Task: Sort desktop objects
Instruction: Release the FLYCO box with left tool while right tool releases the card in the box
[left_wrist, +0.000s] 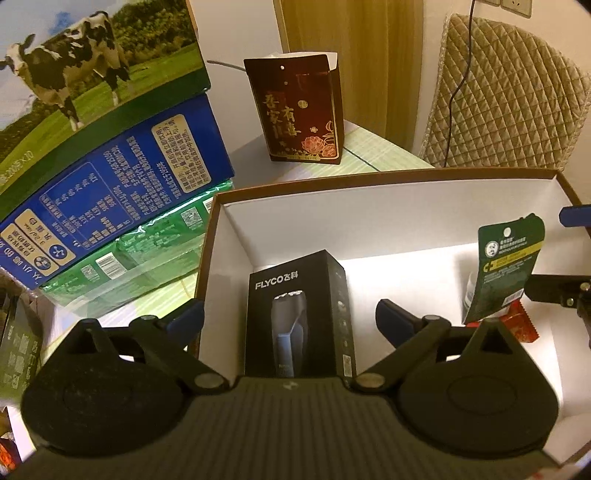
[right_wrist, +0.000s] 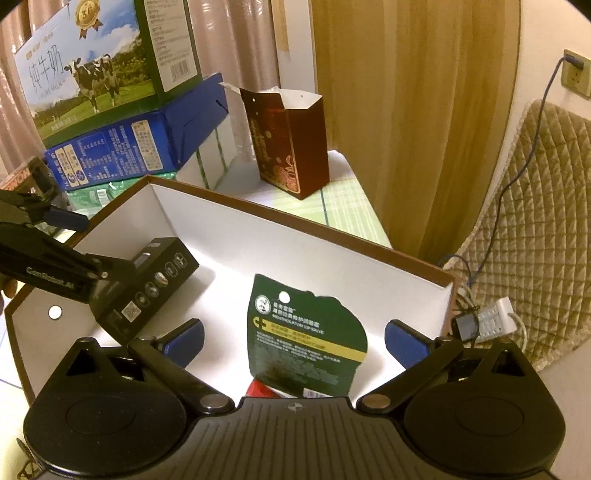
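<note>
I am holding the left gripper (left_wrist: 290, 319) spread above the shaver box (left_wrist: 299, 314), which is standing in the carton (left_wrist: 369, 177) by its left wall. The right gripper (right_wrist: 293, 341) is gaping around the untouched lip-salve card (right_wrist: 306, 332) near the right wall.

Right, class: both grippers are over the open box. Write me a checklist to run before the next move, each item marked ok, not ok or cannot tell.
1. Left gripper jaws open, nothing gripped: ok.
2. Right gripper jaws open, nothing gripped: ok.
3. Black shaver box inside the storage box: ok.
4. Green lip salve card inside it: ok.
5. Red packet inside it: ok.
6. Dark red gift bag, outside on the table, needs sorting: cannot tell.
</note>
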